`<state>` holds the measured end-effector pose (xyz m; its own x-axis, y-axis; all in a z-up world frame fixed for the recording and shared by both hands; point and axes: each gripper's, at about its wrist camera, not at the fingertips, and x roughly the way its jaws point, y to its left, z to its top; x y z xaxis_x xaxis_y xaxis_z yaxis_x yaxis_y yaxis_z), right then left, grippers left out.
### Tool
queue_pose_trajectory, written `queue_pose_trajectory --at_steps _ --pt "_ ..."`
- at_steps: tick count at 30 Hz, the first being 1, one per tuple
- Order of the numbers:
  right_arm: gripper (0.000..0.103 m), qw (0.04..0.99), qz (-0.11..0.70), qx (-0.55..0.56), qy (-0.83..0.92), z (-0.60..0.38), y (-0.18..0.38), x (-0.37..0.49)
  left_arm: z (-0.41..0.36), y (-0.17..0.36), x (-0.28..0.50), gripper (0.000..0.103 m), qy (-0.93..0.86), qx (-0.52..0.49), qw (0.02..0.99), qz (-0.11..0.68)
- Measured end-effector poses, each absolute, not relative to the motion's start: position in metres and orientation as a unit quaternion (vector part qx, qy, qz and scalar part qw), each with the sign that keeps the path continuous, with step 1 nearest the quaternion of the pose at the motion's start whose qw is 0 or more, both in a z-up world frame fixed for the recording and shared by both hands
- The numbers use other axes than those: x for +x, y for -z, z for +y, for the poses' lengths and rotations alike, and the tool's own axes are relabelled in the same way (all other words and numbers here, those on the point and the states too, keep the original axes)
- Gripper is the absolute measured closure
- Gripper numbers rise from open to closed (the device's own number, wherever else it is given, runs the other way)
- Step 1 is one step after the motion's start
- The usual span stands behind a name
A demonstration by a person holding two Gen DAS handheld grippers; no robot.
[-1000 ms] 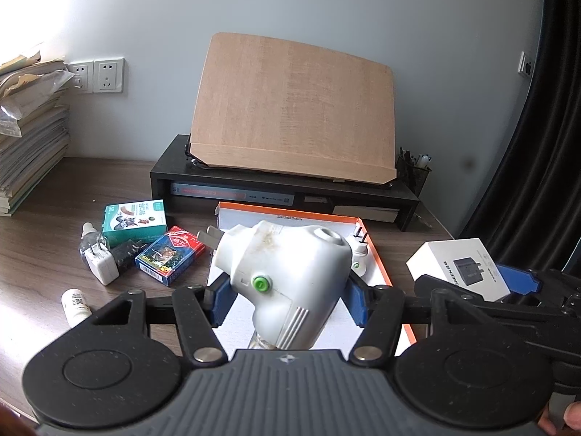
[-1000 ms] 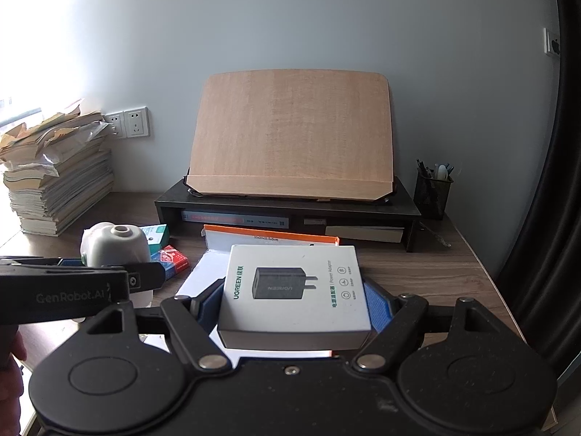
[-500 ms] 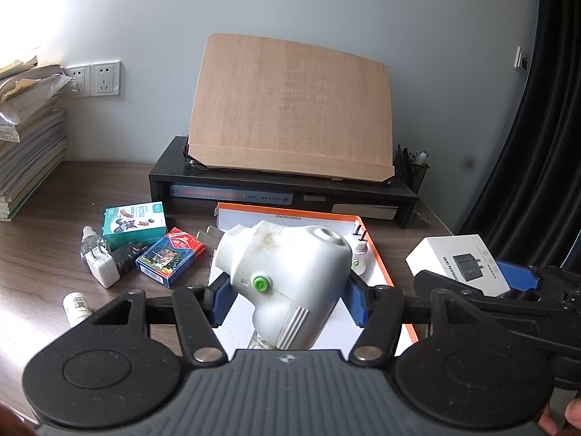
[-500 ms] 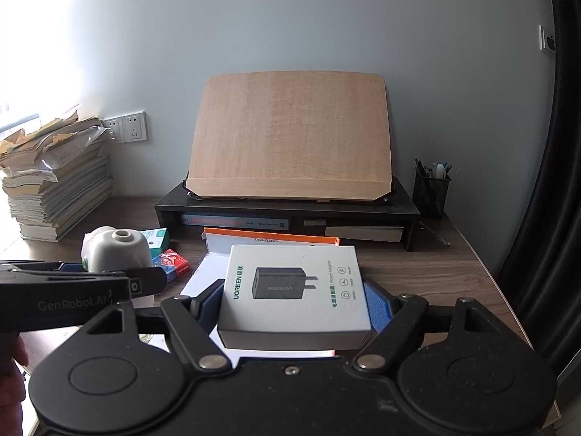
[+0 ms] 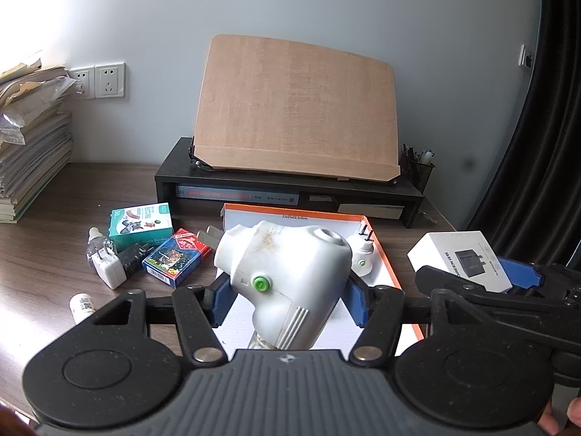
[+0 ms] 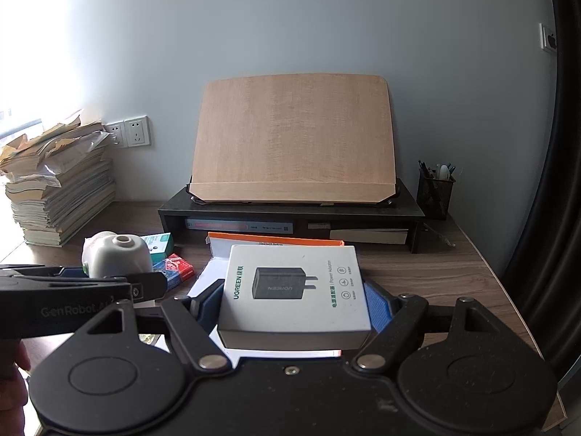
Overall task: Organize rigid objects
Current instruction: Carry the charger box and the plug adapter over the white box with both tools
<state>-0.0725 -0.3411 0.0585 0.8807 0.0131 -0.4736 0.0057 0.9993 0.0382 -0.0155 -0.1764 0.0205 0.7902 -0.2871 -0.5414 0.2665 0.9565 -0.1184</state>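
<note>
Adapter box (image 6: 295,292) between right hand-held gripper (image 6: 295,299) pads

Our left gripper (image 5: 287,298) is a speckled matte-black plastic frame with two round discs at its base, a ribbed grey centre plate bearing a small cross emblem, and silver rivets where the black link arms pivot toward blue ribbed pads (image 5: 220,299). Our right gripper (image 6: 294,303) has the same black discs, silver rivets and blue pads (image 6: 377,305), plus a small screw on its centre line. White "GenRobot.AI" lettering runs along the left gripper's side.
</note>
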Motion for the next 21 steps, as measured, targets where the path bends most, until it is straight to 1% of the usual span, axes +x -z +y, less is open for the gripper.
queue_pose_trajectory --at_steps 21 --pt "0.011 0.968 0.252 0.015 -0.011 -0.344 -0.052 -0.063 -0.185 -0.014 -0.003 0.041 0.130 -0.024 0.944 0.302"
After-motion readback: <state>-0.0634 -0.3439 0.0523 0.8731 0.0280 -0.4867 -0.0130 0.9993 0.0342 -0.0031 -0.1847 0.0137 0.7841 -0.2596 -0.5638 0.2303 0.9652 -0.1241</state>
